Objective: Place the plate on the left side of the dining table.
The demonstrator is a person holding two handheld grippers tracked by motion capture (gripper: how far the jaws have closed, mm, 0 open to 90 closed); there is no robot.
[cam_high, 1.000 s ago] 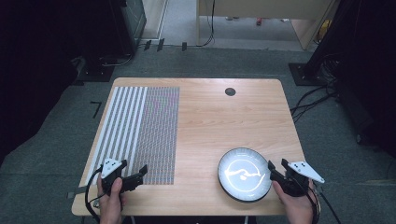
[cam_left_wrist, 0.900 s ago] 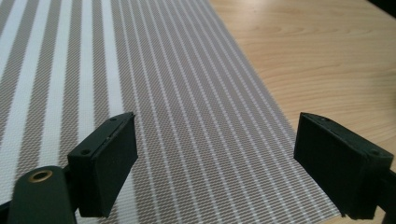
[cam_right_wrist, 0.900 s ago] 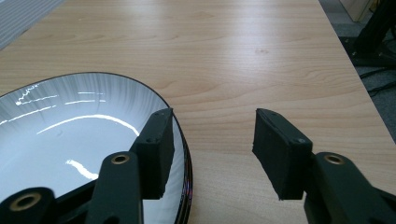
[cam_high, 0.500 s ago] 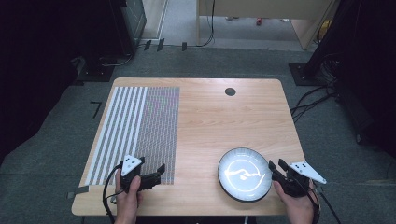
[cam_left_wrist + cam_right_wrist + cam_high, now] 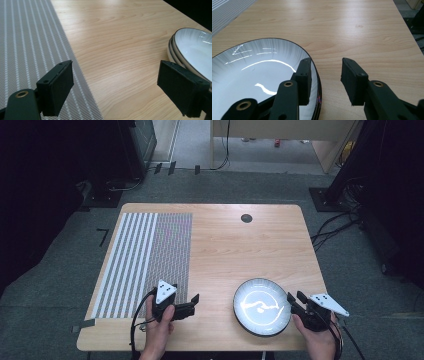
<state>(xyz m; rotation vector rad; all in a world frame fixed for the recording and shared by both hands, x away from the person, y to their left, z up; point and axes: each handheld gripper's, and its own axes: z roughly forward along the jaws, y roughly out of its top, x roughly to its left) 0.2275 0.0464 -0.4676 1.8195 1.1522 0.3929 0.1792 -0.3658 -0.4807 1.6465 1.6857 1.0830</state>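
— How do the right gripper's (image 5: 325, 81) jaws stand?
— Parted and just closing in, one jaw over the rim of the plates (image 5: 249, 75), the other outside it; the pads aren't pressing yet.
— And the left gripper (image 5: 125, 90)?
— Wide apart, holding nothing, over the edge of the striped mat (image 5: 27, 42).
— Where are the plates?
— Stacked at the table's (image 5: 240, 245) near right, between both grippers.

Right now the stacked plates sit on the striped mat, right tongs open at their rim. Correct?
Not quite. The stacked plates sit on the bare wooden table, right of the striped mat, as the high view shows. The right tongs are open at their rim.
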